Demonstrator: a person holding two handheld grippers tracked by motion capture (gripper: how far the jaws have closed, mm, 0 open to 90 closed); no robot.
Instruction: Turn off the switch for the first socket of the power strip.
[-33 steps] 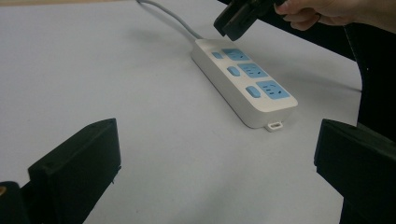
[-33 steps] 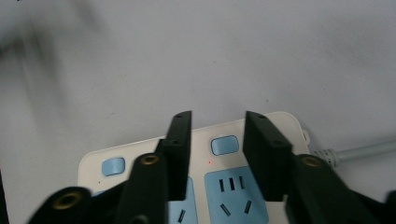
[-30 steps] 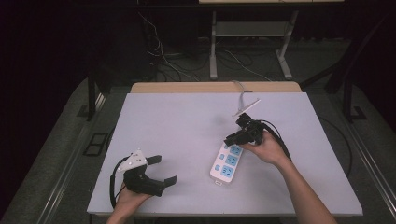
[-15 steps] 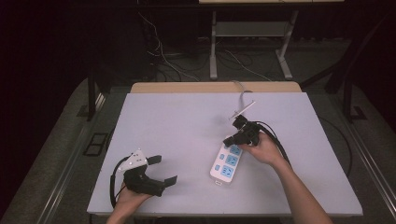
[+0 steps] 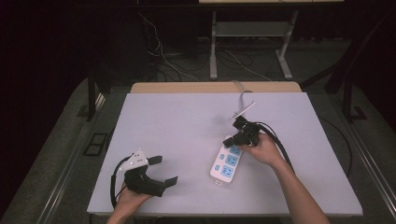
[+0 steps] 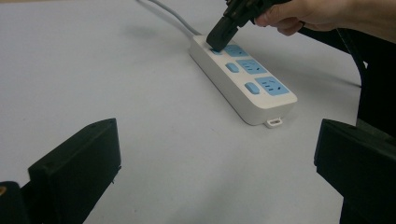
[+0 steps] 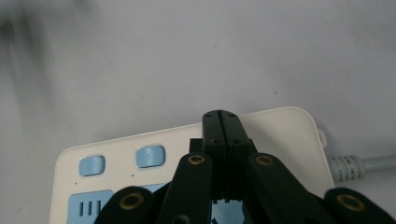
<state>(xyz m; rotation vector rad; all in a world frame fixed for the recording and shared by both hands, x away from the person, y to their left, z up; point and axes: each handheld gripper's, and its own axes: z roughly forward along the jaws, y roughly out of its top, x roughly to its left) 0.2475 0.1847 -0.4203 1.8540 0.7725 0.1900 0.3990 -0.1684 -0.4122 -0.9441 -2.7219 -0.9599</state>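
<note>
The right gripper (image 7: 220, 122) has its jaws pressed together, holding nothing, tip down on the cable end of the white power strip (image 5: 226, 161), at a blue button (image 6: 216, 50). The strip's long axis runs toward the person. The left gripper (image 5: 166, 170) rests spread wide, well apart, on the pale table (image 5: 168, 121); dark floor around.

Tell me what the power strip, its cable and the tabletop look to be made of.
Power strip: seemingly moulded plastic, a smooth white body with rounded edges and a soft sheen, blue socket faces and buttons. Cable: probably a grey rubbery or vinyl sheath, with a ribbed strain relief where it enters the strip. Table: a matte pale surface, possibly laminate; a wood-coloured edge shows at the far side.
</note>
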